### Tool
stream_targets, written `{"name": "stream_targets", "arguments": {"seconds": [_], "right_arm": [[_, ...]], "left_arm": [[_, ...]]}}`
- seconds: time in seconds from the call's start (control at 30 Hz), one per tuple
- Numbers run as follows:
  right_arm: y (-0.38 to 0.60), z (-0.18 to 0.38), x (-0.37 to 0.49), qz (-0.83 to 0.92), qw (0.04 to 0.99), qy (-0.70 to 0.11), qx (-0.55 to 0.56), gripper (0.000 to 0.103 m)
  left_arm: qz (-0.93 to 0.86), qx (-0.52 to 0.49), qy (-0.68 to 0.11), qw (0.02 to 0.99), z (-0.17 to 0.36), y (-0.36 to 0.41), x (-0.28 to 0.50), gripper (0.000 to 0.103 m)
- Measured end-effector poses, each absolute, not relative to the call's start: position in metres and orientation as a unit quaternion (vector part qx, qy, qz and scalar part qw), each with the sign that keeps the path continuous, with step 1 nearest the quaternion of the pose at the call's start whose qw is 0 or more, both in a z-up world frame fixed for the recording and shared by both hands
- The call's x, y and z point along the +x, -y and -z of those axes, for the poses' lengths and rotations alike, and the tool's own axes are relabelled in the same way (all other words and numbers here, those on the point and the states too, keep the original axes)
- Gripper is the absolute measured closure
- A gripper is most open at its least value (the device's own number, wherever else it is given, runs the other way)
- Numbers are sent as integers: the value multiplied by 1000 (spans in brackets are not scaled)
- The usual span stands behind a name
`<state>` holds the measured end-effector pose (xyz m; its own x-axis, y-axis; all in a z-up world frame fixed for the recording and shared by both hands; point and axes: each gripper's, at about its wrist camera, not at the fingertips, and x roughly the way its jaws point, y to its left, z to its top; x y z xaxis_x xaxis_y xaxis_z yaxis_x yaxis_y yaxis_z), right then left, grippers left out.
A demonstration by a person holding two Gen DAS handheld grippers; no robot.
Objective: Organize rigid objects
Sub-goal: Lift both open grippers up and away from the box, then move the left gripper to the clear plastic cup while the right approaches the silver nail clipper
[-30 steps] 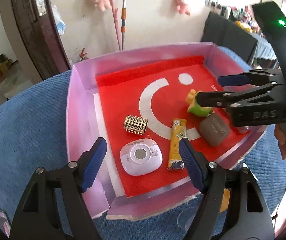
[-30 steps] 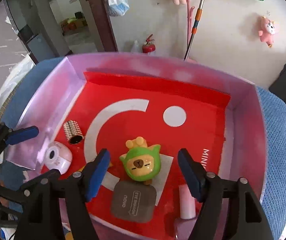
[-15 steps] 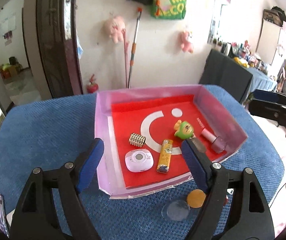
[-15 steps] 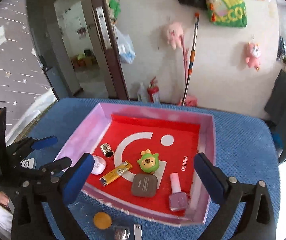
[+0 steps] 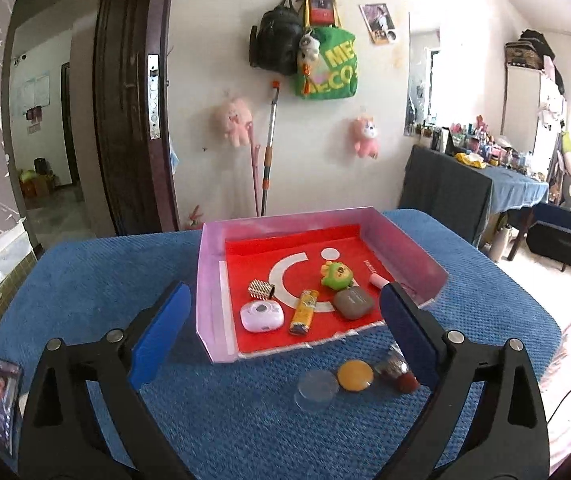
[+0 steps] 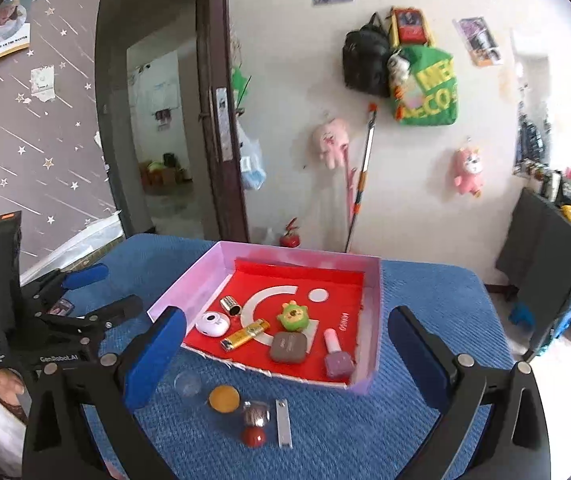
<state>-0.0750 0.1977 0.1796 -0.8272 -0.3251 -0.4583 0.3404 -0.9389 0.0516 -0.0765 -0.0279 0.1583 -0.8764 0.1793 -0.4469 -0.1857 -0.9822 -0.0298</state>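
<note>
Right wrist view: pink-walled tray with red floor (image 6: 371, 304) on the blue-covered table (image 6: 425, 312) holds seven small items; an orange disc (image 6: 224, 398), clear lid (image 6: 188, 384), red-capped bottle (image 6: 254, 424) and metal clipper (image 6: 284, 423) remain outside, near its front edge. Right gripper (image 6: 285, 356) released, empty; left gripper (image 5: 285, 332) opening, empty.

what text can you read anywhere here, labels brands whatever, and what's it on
"MINISO" on the red liner of the pink tray.
"GenRobot.AI" on the left gripper.
"ME" over "ECO", partly hidden, on the green bag on the wall.
"I AM THE WINTER", roughly, on the booklet; small and uncertain.
Print on the brown case, yellow lighter and wall posters: too small to read.
</note>
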Motion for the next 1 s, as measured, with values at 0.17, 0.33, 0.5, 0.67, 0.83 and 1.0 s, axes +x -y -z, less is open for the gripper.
{"name": "stream_targets", "arguments": {"seconds": [0.17, 0.33, 0.5, 0.67, 0.83, 1.0], "right_arm": [[-204, -162, -42, 962, 155, -6, 225, 0], [-206, -129, -22, 966, 133, 0, 221, 0], [-206, -82, -17, 963, 124, 13, 238, 0], [-209, -53, -22, 956, 123, 39, 262, 0], [-210, -41, -24, 953, 121, 47, 274, 0], [-210, -34, -27, 950, 120, 47, 284, 0]], "left_arm": [[-971, -221, 7, 92, -148, 26, -53, 5], [-967, -237, 14, 95, -123, 22, -43, 5], [-960, -268, 11, 82, -94, 19, -45, 5], [-950, -296, 27, 91, -76, 21, -48, 5], [-945, -313, 36, 83, -65, 25, -50, 5], [-943, -320, 37, 82, -61, 25, -52, 5]]}}
